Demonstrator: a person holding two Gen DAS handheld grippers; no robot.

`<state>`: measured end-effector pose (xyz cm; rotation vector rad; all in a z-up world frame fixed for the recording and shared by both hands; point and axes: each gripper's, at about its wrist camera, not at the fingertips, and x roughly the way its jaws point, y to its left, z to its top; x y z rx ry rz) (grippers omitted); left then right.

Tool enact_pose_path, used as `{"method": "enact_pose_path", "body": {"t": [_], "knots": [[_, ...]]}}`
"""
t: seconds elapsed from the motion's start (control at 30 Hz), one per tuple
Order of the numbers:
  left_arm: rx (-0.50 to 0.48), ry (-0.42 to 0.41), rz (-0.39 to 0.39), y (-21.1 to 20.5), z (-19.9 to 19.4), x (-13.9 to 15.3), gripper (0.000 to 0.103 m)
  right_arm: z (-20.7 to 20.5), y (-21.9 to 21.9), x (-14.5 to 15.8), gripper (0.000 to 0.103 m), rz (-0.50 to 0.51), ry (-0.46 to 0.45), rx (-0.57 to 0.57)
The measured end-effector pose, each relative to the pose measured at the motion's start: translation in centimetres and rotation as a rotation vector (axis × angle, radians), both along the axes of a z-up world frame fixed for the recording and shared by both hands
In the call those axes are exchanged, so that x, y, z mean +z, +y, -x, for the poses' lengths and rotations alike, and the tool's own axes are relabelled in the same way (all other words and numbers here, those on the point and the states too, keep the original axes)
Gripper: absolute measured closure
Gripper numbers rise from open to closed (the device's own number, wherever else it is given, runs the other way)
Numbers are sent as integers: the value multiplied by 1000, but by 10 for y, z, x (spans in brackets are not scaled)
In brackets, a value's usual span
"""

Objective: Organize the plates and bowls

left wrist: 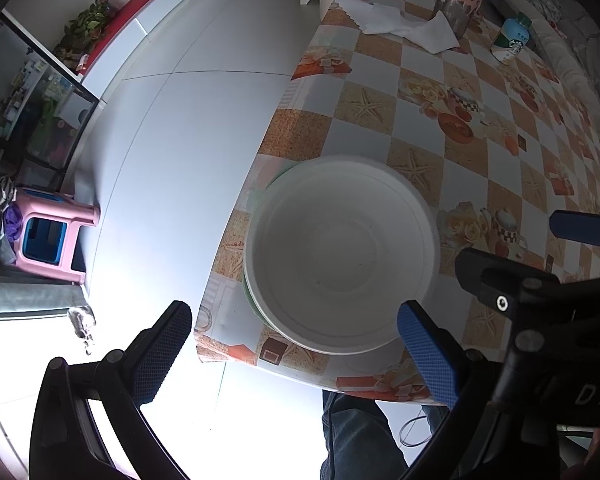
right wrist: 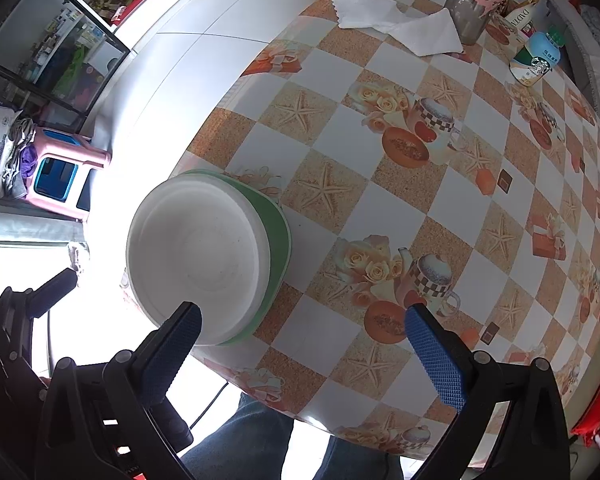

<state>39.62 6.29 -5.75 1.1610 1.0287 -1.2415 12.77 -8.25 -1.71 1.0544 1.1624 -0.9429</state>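
Note:
A white bowl [left wrist: 340, 256] sits nested on a green plate or bowl [right wrist: 278, 232] at the near left corner of the checked table; it also shows in the right wrist view [right wrist: 198, 256]. My left gripper [left wrist: 294, 344] is open and empty, its fingers wide apart just short of the bowl's near rim. My right gripper [right wrist: 302, 344] is open and empty above the table, to the right of the stack, with its left fingertip [right wrist: 184, 328] over the bowl's near rim. The right gripper also shows in the left wrist view [left wrist: 580, 228].
The table [right wrist: 380, 208] has a patterned oilcloth. At its far end lie white napkins [right wrist: 396, 20], a pink-wrapped jar [right wrist: 476, 4] and a Starbucks bottle [right wrist: 534, 60]. A pink stool [left wrist: 52, 236] stands on the floor to the left. The person's legs are below the table's near edge.

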Motion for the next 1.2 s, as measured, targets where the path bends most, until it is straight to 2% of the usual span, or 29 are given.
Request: {"method": "enact_pose_path", "body": {"t": [1.2], "knots": [[3,-21,-23,-6,17,-3,0,17,-5,-1,1,-13,-24,-37]]}}
